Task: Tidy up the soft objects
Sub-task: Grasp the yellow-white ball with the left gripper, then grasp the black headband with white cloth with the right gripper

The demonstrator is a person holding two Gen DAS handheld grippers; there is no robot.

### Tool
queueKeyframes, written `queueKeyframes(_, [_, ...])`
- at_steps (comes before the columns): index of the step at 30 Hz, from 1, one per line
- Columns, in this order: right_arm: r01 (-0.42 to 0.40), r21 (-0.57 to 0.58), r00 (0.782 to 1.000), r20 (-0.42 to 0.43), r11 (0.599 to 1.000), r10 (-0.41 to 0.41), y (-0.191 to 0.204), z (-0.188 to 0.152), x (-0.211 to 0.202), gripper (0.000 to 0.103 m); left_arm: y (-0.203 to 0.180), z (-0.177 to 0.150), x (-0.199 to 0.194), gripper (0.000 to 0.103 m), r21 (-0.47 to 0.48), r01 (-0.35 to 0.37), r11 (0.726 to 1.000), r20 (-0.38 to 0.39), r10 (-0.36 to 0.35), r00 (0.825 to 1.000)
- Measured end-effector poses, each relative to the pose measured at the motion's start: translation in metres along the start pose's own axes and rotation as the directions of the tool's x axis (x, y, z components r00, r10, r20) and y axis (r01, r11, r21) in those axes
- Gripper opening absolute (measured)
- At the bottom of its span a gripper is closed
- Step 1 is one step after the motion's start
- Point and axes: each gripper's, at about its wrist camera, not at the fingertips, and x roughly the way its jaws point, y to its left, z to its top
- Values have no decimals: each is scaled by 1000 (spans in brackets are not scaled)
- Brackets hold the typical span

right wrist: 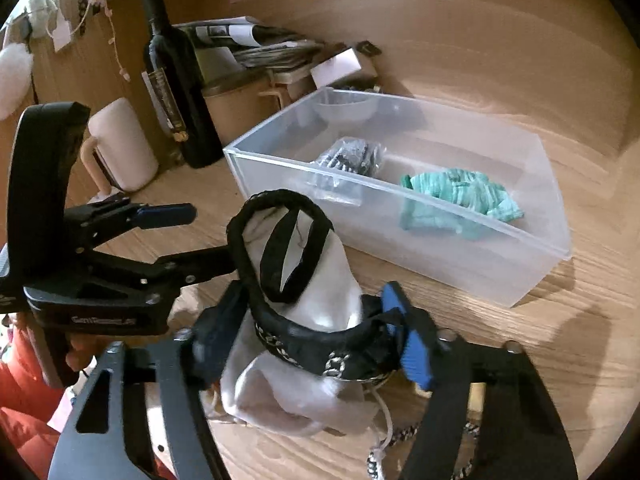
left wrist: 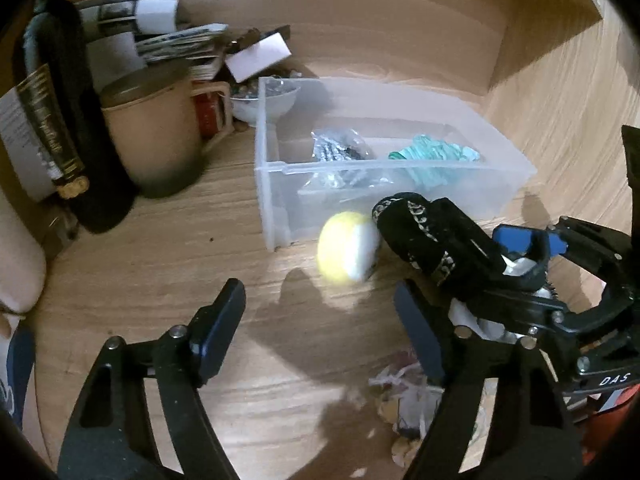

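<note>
My right gripper (right wrist: pixel 316 344) is shut on a black-and-white fabric pouch (right wrist: pixel 304 280) with a black trim and strap, held above the wooden table just in front of a clear plastic bin (right wrist: pixel 540 280). The pouch also shows in the left wrist view (left wrist: pixel 432 236). The bin (left wrist: pixel 272 184) holds a teal cloth (right wrist: pixel 460 192) and a grey-black bundle (right wrist: pixel 352 156). A yellow-and-white soft ball (left wrist: pixel 346 250) is blurred by the bin's near corner. My left gripper (left wrist: pixel 320 320) is open and empty, a little short of the ball; it shows at the left in the right wrist view (right wrist: pixel 188 236).
A dark wine bottle (right wrist: pixel 172 80), a tan lidded pot (left wrist: pixel 156 136), a white mug (right wrist: pixel 124 144), stacked papers (left wrist: pixel 132 16) and a small white bowl (left wrist: pixel 264 100) crowd the back left. Fabric scraps (left wrist: pixel 404 404) lie near the front. A wooden wall (left wrist: pixel 540 20) rises at back right.
</note>
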Motion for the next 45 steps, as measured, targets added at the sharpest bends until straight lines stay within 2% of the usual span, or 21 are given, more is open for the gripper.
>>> queueKeyframes(6, [-14, 18, 999, 36, 1000, 13, -6, 1, -13, 23, -5, 15, 22, 61, 3, 37, 999, -45, -37, 998])
queueKeyframes(9, [-1, 13, 998, 64, 1000, 0, -5, 2, -21, 17, -10, 19, 29, 47, 16, 48, 999, -51, -47, 998])
queueKeyframes(11, [11, 8, 996, 85, 1000, -12, -4, 2, -28, 15, -14, 19, 31, 38, 29, 50, 998, -55, -49, 997])
queueKeyframes(12, [18, 5, 995, 95, 1000, -18, -3, 1, -31, 14, -16, 19, 33, 37, 34, 50, 998, -55, -48, 997])
queueKeyframes(20, [37, 27, 984, 175, 999, -41, -9, 5, -59, 13, -24, 13, 13, 35, 67, 35, 997, -5, -34, 999])
queueKeyframes(29, [74, 36, 953, 293, 997, -81, -12, 16, -96, 8, -28, 27, -44, 35, 73, 44, 996, 124, -53, 991])
queueKeyframes(34, [121, 66, 958, 253, 990, -134, -22, 13, -90, 9, -28, 32, -58, 35, 71, 46, 996, 162, -57, 985])
queueKeyframes(35, [125, 78, 965, 223, 989, -140, -26, 11, -87, 15, -30, 31, -59, 35, 71, 46, 996, 161, -57, 985])
queueKeyframes(38, [141, 118, 968, 192, 983, -162, -40, -2, -85, 47, -30, 30, -55, 35, 71, 44, 997, 149, -54, 987])
queueKeyframes(39, [151, 125, 966, 191, 981, -173, -44, -7, -86, 50, -30, 29, -53, 35, 70, 43, 997, 140, -52, 989])
queueKeyframes(45, [150, 166, 973, 148, 975, -175, -52, -37, -89, 54, -25, 22, -41, 35, 44, 44, 998, 101, -48, 994])
